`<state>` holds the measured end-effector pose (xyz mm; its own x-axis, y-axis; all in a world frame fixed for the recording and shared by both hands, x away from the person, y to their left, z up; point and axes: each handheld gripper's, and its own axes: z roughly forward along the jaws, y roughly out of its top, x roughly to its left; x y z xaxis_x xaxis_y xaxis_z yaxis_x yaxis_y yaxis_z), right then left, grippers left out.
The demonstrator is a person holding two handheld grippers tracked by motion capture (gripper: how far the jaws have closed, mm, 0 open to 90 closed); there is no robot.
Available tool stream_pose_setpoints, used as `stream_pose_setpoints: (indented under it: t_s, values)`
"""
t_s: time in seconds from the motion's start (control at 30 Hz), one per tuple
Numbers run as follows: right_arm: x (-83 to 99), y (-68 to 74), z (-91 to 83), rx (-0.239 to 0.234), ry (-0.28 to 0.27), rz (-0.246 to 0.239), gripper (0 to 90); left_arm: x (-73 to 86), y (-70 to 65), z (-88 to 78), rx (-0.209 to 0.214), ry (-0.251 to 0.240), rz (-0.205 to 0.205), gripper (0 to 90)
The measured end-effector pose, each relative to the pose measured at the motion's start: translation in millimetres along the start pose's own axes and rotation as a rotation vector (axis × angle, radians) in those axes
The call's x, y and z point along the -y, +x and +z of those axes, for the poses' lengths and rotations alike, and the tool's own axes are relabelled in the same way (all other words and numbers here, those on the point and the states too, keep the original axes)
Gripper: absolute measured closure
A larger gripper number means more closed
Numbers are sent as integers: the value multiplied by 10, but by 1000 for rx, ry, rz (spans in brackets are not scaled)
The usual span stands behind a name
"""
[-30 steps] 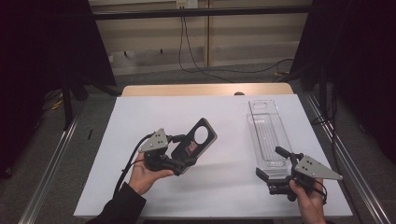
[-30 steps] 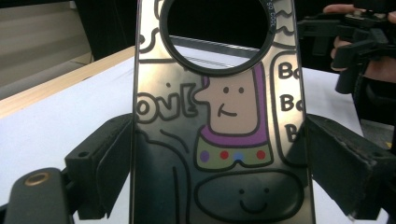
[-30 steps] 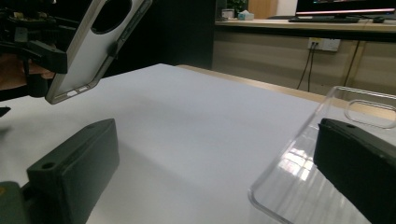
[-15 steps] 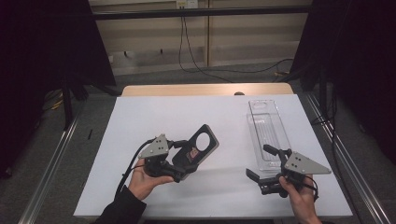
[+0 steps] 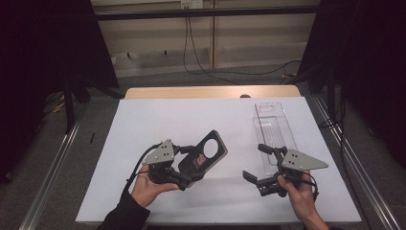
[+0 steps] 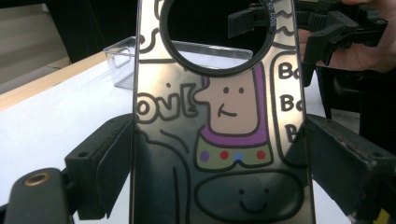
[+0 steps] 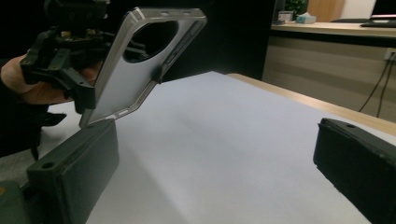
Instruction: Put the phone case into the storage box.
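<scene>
A dark phone case (image 5: pixel 207 152) with a round camera hole and a cartoon print is held up off the white table (image 5: pixel 158 120). My left gripper (image 5: pixel 190 167) is shut on its lower end; in the left gripper view both pads press the edges of the case (image 6: pixel 224 130). My right gripper (image 5: pixel 254 161) stands open and empty just right of the case, low over the table. In the right gripper view its jaws (image 7: pixel 215 158) are wide apart, and the case (image 7: pixel 135 70) tilts at upper left with the left gripper (image 7: pixel 65 56) behind it.
A clear plastic tray (image 5: pixel 272 125) lies lengthwise at the table's right side, behind the right gripper. Metal rails run along both sides of the table. A wooden strip (image 5: pixel 210 91) borders the far edge, with cables on the floor beyond.
My right gripper has moved left, away from the tray's near end and closer to the case. The left gripper and the case have hardly moved.
</scene>
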<state>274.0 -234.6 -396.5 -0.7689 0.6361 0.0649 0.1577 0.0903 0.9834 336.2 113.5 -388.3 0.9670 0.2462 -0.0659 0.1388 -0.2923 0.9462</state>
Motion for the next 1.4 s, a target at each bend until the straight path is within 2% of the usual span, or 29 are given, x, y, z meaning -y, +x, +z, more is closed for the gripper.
stream_pose_setpoints:
  t_s: [0.27,0.4,0.73,0.87,0.93,1.13,1.33,1.4]
  values:
    - [-111,-24,43,-48,29,-10,0,5,0,9,14,4,-1,124]
    - [-144,-29,98,-73,1,-10,0,12,-4,17,26,10,3,124]
    - [-228,-73,245,-159,42,-31,0,2,3,16,38,16,8,124]
    - [-188,-57,308,-196,38,-34,0,9,-8,29,45,26,10,124]
    - [-176,-39,335,-209,63,-50,0,15,-11,36,50,29,7,124]
    - [-204,-33,375,-260,89,-57,0,8,-11,32,47,25,7,124]
    - [-221,-34,414,-294,79,-88,2,28,-17,58,70,36,11,124]
    - [-210,-41,434,-309,95,-89,1,27,-27,62,81,36,7,124]
